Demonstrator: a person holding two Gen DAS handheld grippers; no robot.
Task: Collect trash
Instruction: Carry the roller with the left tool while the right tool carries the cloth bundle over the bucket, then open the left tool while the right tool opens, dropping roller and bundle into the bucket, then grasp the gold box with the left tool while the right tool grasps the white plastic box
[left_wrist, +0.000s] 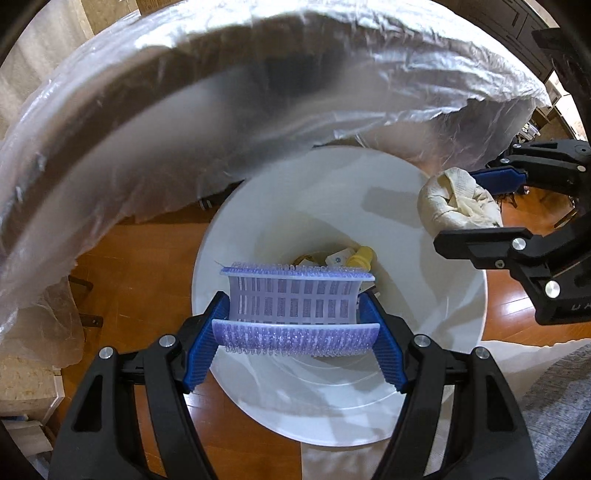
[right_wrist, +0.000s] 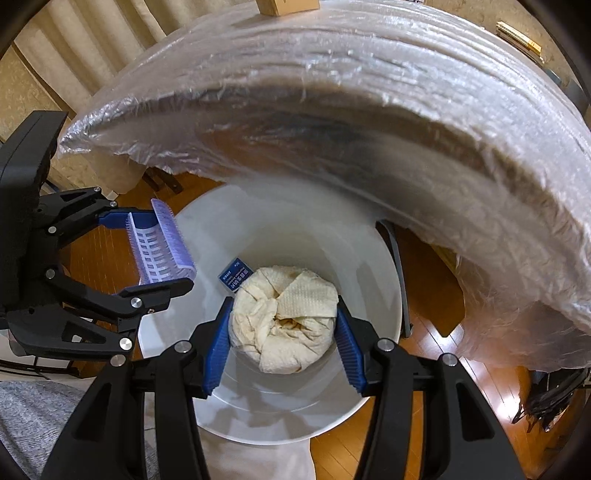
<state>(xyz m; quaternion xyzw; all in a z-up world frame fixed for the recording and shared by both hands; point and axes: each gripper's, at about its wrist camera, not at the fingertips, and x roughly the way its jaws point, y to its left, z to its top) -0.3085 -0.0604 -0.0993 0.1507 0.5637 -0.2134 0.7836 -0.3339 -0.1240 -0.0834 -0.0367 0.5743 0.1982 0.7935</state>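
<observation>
Trash in both claws, held above the white bin (left_wrist: 461, 332).

The left gripper (left_wrist: 295, 317) is clamped on a lavender plastic brush (left_wrist: 295, 302) over the bin's mouth; the right gripper (right_wrist: 282, 325) is clamped on a crumpled paper wad (right_wrist: 282, 317), also over the bin's mouth. Inside the bin lie a blue-labelled packet (right_wrist: 236, 278) and a yellow piece (left_wrist: 362, 256) (identity unclear). Judged step: deposit. The next move calls for opening each claw over the bin, clear of the plastic-wrapped table edge (right_wrist: 369, 110) beyond the bin.
</observation>
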